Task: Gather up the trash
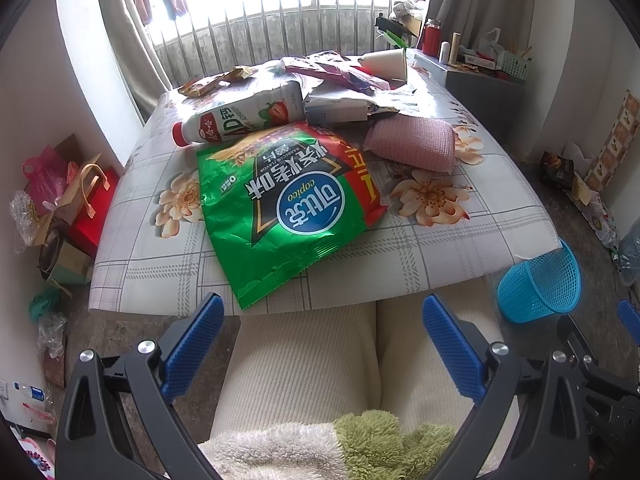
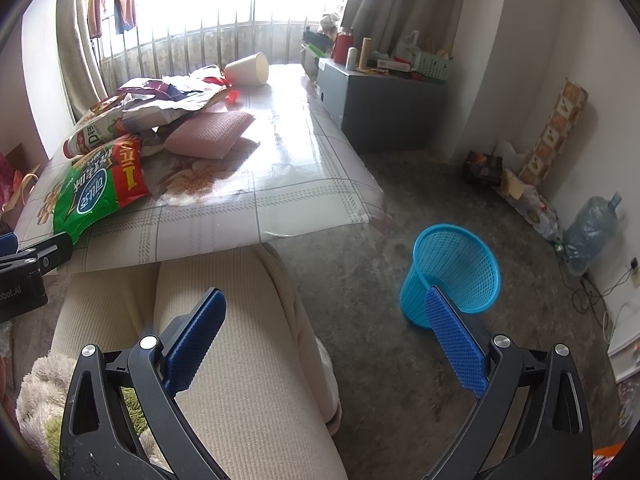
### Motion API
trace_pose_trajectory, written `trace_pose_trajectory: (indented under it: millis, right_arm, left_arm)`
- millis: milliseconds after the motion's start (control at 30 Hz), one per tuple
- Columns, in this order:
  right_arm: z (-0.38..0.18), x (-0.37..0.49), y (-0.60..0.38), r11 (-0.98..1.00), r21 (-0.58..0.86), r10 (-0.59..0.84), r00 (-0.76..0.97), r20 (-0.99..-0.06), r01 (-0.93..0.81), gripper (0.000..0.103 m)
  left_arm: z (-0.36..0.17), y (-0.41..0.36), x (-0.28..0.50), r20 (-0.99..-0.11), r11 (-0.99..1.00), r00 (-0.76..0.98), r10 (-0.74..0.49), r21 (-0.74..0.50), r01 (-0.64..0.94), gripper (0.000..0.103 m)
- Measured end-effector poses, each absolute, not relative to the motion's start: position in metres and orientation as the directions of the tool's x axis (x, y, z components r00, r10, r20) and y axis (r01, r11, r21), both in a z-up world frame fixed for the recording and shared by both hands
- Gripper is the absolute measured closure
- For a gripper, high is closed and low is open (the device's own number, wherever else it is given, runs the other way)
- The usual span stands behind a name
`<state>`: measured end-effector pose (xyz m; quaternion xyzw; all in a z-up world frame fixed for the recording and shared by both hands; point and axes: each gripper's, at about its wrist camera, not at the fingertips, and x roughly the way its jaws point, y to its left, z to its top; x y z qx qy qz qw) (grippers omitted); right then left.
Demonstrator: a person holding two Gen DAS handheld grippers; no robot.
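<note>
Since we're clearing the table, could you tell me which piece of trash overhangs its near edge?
The green chip bag: its lower corner overhangs the near edge of the table, while the strawberry drink bottle and paper cup lie farther back.

Chip bag lies on tabletop at its near edge; bottle at 12 o'clock behind it, sponge at 2 o'clock. Cup on its side at far end. Basket on floor, 3 o'clock of tabletop.

The near edge of the table lies bare either side of the green chip bag, which overhangs it; behind, a milk bottle, pink pad and wrappers crowd together. The table's right half is bare, as is the floor around the blue basket
</note>
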<state>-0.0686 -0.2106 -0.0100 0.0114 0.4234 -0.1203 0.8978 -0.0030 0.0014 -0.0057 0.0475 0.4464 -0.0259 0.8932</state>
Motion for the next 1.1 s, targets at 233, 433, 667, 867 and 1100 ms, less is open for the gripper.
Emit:
trace_pose_trajectory:
  millis: [233, 433, 667, 867, 1100]
  right_arm:
    - [-0.0111, -0.07, -0.2114, 0.971, -0.079, -0.204, 0.612, -0.764, 0.225, 0.008]
    - [-0.0111, -0.0688, -0.2108, 0.971, -0.076, -0.202, 0.612, -0.765, 0.226, 0.008]
    - [-0.012, -0.0683, -0.2106, 0.971, -0.074, -0.201, 0.612, -0.765, 0.226, 0.008]
    - [-0.0127, -0.068, -0.2104, 0.971, -0.074, -0.201, 0.611, -0.766, 0.226, 0.008]
    - [-0.0128, -0.0679, -0.2114, 0.971, -0.071, -0.199, 0.611, -0.766, 0.227, 0.008]
  left_arm:
    - [-0.0058, 0.0014, -0.0028, -0.801, 0.994, 0.598, -0.003, 0.062, 0.088, 0.006]
    - [-0.0058, 0.0014, -0.0026, -0.802, 0.994, 0.597, -0.002, 0.063, 0.089, 0.006]
    - [-0.0087, 0.0025, -0.0063, -0.803, 0.994, 0.596, -0.001, 0.064, 0.088, 0.005]
    - [-0.0086, 0.0025, -0.0061, -0.804, 0.994, 0.595, -0.001, 0.064, 0.088, 0.006]
    - [-0.0086, 0.0023, -0.0058, -0.805, 0.994, 0.593, 0.0, 0.066, 0.089, 0.006]
